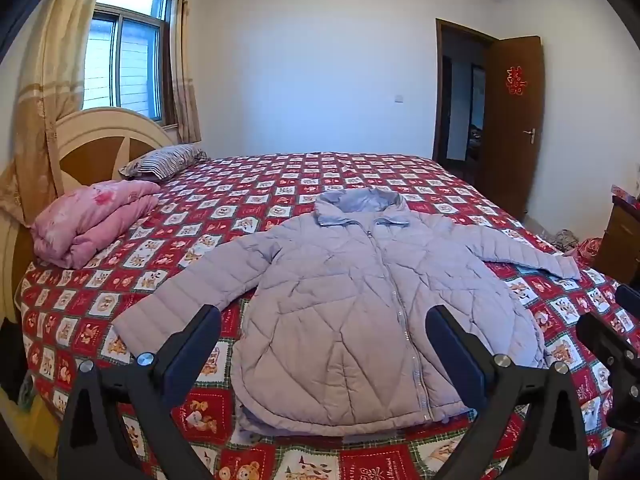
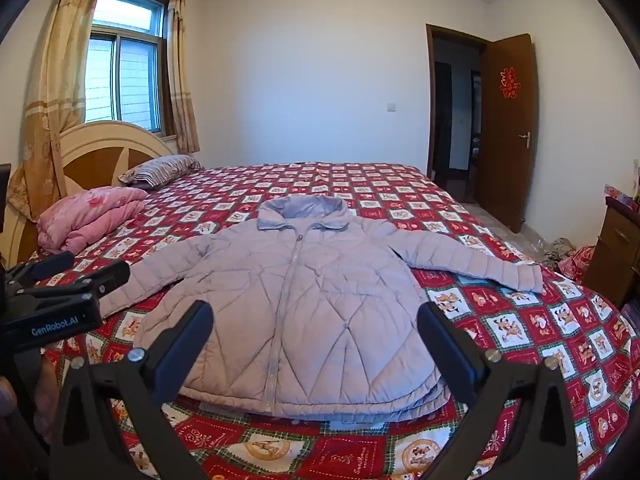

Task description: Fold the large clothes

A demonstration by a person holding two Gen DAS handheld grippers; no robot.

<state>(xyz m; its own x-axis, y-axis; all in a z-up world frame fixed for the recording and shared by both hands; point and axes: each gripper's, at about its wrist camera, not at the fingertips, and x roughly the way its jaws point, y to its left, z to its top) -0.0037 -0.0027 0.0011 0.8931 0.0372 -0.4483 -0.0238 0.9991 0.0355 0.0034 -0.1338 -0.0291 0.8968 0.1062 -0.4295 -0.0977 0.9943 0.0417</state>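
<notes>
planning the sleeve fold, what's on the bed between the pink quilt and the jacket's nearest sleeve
Nothing: only bare bedspread lies between the folded pink quilt and the jacket sleeve. The right wrist view shows it best.

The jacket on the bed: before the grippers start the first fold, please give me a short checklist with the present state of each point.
1. Jacket lies flat, front up, zipped: ok.
2. Both sleeves spread out to the sides, none tucked under the body: ok.
3. Left gripper open with nothing between its jaws: ok.
4. Right gripper open with nothing between its jaws: ok.
5. Free bedspread around the jacket for folding; the pink blanket and the pillow lie apart from it: ok.
6. Back of the jacket smooth underneath: cannot tell, it is hidden.
</notes>
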